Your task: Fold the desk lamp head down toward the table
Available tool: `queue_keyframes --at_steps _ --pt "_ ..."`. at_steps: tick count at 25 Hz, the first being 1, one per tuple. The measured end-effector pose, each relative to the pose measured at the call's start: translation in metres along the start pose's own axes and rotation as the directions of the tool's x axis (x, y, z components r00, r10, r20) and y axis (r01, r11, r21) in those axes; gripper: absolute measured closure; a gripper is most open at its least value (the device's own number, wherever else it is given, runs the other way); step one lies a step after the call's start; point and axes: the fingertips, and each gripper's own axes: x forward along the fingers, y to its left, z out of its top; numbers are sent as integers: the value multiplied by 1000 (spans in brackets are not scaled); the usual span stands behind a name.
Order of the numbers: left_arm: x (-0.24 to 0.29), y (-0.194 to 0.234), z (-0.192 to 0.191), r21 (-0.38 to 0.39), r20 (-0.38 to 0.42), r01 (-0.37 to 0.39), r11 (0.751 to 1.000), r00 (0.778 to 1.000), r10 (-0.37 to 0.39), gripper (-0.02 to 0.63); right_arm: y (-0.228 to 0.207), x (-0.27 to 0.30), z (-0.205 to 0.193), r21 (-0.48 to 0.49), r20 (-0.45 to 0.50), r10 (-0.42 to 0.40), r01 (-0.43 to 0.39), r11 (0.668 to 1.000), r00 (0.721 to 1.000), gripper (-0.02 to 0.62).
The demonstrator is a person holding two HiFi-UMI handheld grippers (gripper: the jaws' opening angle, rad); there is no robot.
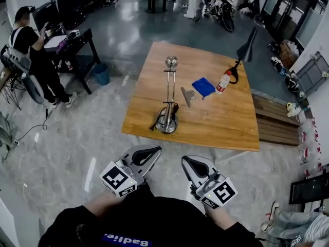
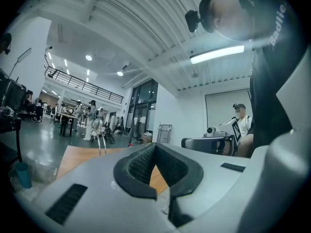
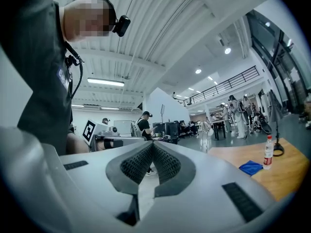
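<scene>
Approach step only: left gripper (image 1: pixel 147 153) and right gripper (image 1: pixel 192 164), jaws pressed together and empty, hang well short of the upright lamp (image 1: pixel 169 94). Next: open up, reach its head (image 1: pixel 171 62).

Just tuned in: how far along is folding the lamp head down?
Nothing done: the desk lamp stands upright on the table. Nothing in hand: left gripper and right gripper are shut, empty, short of the table. Left: reach, fold the head down.
</scene>
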Motion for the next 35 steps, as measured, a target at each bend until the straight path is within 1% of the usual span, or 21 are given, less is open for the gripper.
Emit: queue_keyframes --at_steps 3,7,10,13,16,20,24,27,29,32,35 --pt "16 43 9 34 4 47 998 999 -47 609 -25 39 -1 0 -14 -21 21 1000 1000 589" --pt "37 93 14 -3 6 99 995 995 -99 609 -59 84 -1 -13 -34 -63 63 998 997 589" --pt "50 122 11 7 -12 147 989 989 -147 609 -84 107 -3 -23 -42 -100 99 995 994 589" --pt "63 145 10 7 -22 163 987 986 -163 609 -105 123 -9 -11 -51 -122 121 993 991 589" --pt "78 163 8 -10 -36 152 988 988 -152 609 -122 135 -22 -17 -76 -108 107 994 991 589" --pt "105 179 6 -16 -52 117 993 992 -117 609 -153 144 -32 -8 -84 -57 56 998 995 589" --pt "125 185 7 -13 -68 70 997 995 -70 609 -175 148 -33 9 -85 32 -31 999 996 589" --pt "138 192 0 -10 -89 28 1000 996 -28 609 -189 149 -35 15 -75 102 -101 995 992 589" --pt "144 198 -2 -8 -94 -5 1000 996 5 609 -197 151 -39 20 -84 140 -139 990 987 589" --pt "148 205 -4 -10 -96 -26 1000 995 25 609 -205 156 -45 17 -114 157 -156 988 981 589" --pt "148 209 -6 -15 -111 -12 1000 994 11 609 -209 159 -44 8 -110 129 -129 992 986 589"
